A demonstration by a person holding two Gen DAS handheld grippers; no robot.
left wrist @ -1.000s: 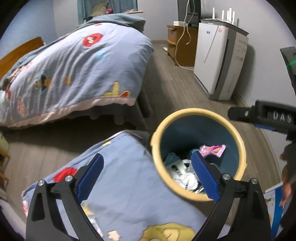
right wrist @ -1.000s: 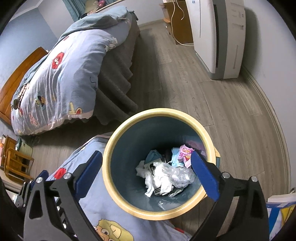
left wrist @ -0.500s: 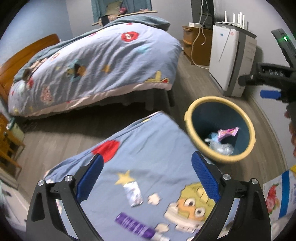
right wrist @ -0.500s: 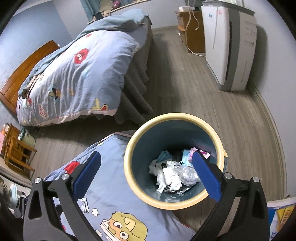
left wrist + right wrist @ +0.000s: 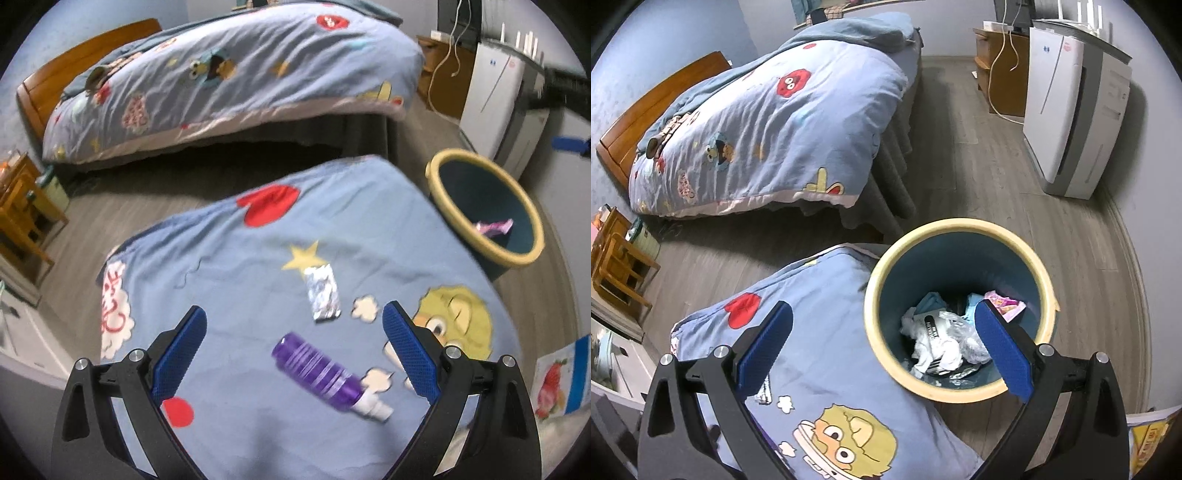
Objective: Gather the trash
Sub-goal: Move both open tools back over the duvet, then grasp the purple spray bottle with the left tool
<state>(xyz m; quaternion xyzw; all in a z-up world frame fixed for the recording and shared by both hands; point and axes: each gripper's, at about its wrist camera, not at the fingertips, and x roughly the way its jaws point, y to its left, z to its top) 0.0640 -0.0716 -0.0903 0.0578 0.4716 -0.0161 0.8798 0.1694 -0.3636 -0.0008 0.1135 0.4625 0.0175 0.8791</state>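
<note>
Bedding fills most of both views: a big bed with a cartoon-print duvet lies across the room, and nearer the cameras a second blue cartoon-print quilt serves as the surface the trash sits on. A white air purifier stands against the far wall.

Next in size, the waste bin, dark blue with a yellow rim, stands on the floor just beside the quilt's corner, probably so that items can go in with a short reach. The right gripper hovers over it with its blue pads spread wide and nothing between them, which suggests a finished drop. This view looks straight down into the bin and shows crumpled white plastic and paper plus a pink wrapper; the left view catches only that pink wrapper past the rim.

The left gripper is likewise spread and empty, angled down at the quilt. Only its camera shows what remains to collect: a purple bottle with a white cap lying on its side between the pads' line of sight, and a small silver foil packet flat just beyond it, beside a printed yellow star. The wide-open jaws pointed at the bottle suggest it is the next pick, though the frame is slightly blurred.
</note>
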